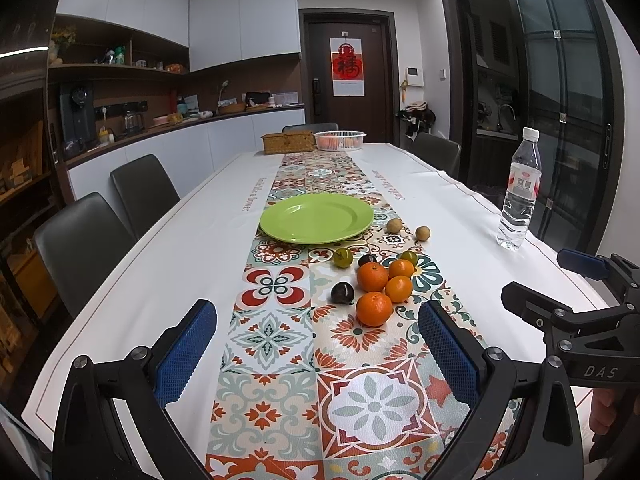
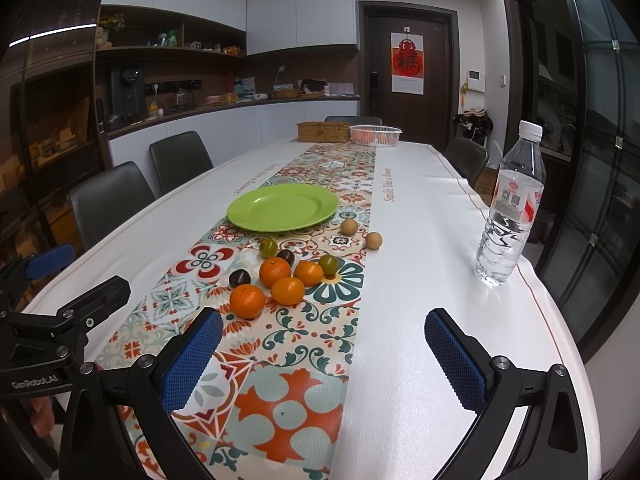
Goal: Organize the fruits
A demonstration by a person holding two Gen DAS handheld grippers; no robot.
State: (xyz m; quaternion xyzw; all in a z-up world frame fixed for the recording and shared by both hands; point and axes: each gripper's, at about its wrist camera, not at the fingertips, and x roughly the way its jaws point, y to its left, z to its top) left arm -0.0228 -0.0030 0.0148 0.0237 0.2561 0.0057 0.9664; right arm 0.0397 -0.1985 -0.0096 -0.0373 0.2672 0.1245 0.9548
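Left gripper and right gripper low over the bench, jaws apart and empty, cluster of four round orange tangerines with small dark and green fruits on the patterned tile-print runner, empty lime-green round plate just beyond, clear plastic water bottle upright at the right edge.

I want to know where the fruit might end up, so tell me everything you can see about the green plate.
The green plate is round, lime green and glossy, plastic by the look of it, with a broad flat rim around a shallow well. It lies flat and upright on the patterned runner down the middle of the table, beyond the cluster of loose fruit. Nothing lies on it, and neither gripper is near it. No fruit touches its rim; the closest pieces sit just off its near edge.
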